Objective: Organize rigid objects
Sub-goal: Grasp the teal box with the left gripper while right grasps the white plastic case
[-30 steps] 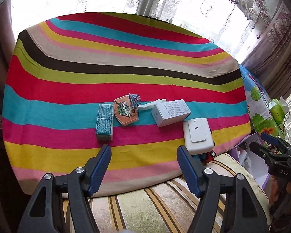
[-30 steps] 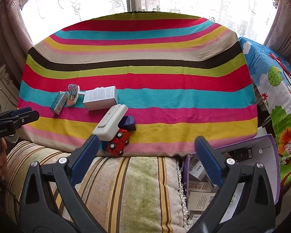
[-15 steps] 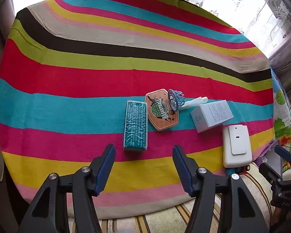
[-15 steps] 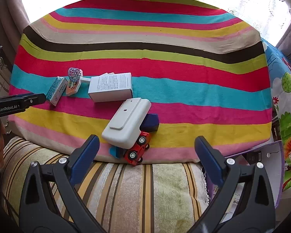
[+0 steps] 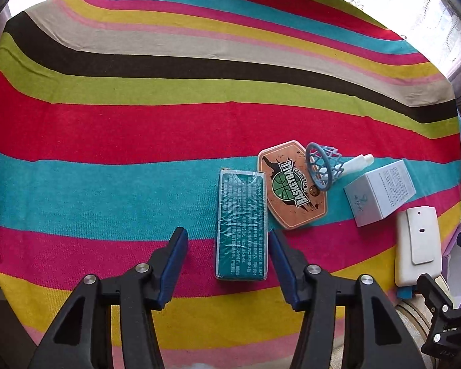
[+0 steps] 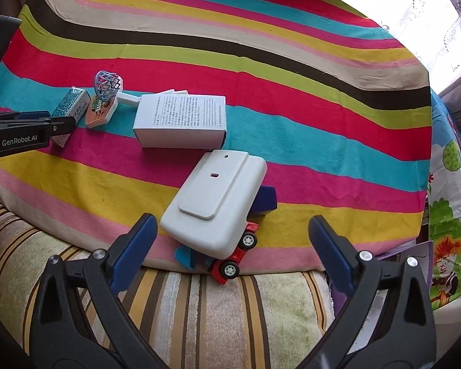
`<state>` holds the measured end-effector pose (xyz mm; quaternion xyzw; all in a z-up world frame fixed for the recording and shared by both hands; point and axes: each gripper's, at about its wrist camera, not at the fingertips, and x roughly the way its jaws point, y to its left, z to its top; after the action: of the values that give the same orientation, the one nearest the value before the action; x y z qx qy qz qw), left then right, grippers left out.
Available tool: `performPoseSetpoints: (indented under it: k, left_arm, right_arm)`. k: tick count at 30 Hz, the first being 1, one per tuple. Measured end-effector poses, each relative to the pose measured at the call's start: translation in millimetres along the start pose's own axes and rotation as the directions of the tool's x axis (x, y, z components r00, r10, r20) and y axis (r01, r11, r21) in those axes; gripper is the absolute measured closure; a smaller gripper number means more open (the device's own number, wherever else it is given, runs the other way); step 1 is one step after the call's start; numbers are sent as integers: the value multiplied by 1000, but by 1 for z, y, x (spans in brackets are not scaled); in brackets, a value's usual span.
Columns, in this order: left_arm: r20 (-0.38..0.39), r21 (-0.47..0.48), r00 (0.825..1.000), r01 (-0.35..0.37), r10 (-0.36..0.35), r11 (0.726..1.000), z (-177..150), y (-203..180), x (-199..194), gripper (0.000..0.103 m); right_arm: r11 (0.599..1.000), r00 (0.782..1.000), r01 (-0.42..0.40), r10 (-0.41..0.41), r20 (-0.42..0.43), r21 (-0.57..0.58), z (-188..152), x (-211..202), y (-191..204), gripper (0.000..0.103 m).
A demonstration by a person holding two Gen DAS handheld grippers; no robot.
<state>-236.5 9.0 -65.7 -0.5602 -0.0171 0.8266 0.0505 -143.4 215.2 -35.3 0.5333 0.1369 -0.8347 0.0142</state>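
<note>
A teal wrapped box (image 5: 241, 224) lies lengthwise on the striped cloth (image 5: 107, 129). My left gripper (image 5: 227, 240) straddles the box's near half; its jaws are closing, with a gap still showing beside the left pad. To the right lie a toy basketball hoop (image 5: 295, 184), a white carton (image 5: 381, 195) and a white flat device (image 5: 418, 246). In the right wrist view my right gripper (image 6: 232, 224) stands wide open just short of the white device (image 6: 215, 203). The device rests tilted on a red toy car (image 6: 230, 261) beside a dark blue block (image 6: 265, 200).
The cloth's front edge drops onto a striped cushion (image 6: 199, 307). A purple box (image 6: 415, 255) and cartoon-print bedding (image 6: 445, 215) lie to the right. The left gripper's finger (image 6: 58, 124) reaches in from the left, over the teal box (image 6: 69, 106). Beyond the objects the cloth is bare.
Both grippers have sunk and come forward over the cloth. The left jaws have narrowed and now flank the teal box. The right gripper has neared the white device, still wide.
</note>
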Motion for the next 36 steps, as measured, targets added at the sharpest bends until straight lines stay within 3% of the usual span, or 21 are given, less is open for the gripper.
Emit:
performPoseSetpoints:
  k: [8,22,24,25,26,31,36]
  left_arm:
    - [22,19,1000,-12,11,1000,-1,6,2,68]
    - [51,-5,999,8,-8,1000,-17,12,-16,69]
    - [55,-12,998,10,-9,1000,-17,11,-18,69]
    - [57,-18,998,11,-10,1000,-19,10,-20,69]
    - [59,-24,998,13,-11,1000,-20,11,-21,69]
    - [69,-45,998,17,-14,999,-27,15,-29,69]
    - [85,-57,996,26,-21,998,-30,15,-40,69]
  right_arm:
    - [994,994,105,-106,-17,-31,9,11,16,3]
    - [956,964,257,-264,-34,-141,8,30,44,6]
    - [957,966,248,-257,-36,-151,6,31,46,13]
    - [957,967,244,-252,-33,-154,5,30,46,25]
    - [962,971,230,-237,-35,-150,5,30,45,28]
    - [976,983,180,-184,-24,-125,3,26,39,32]
    - [992,993,109,-107,42,-66,0,8,29,33]
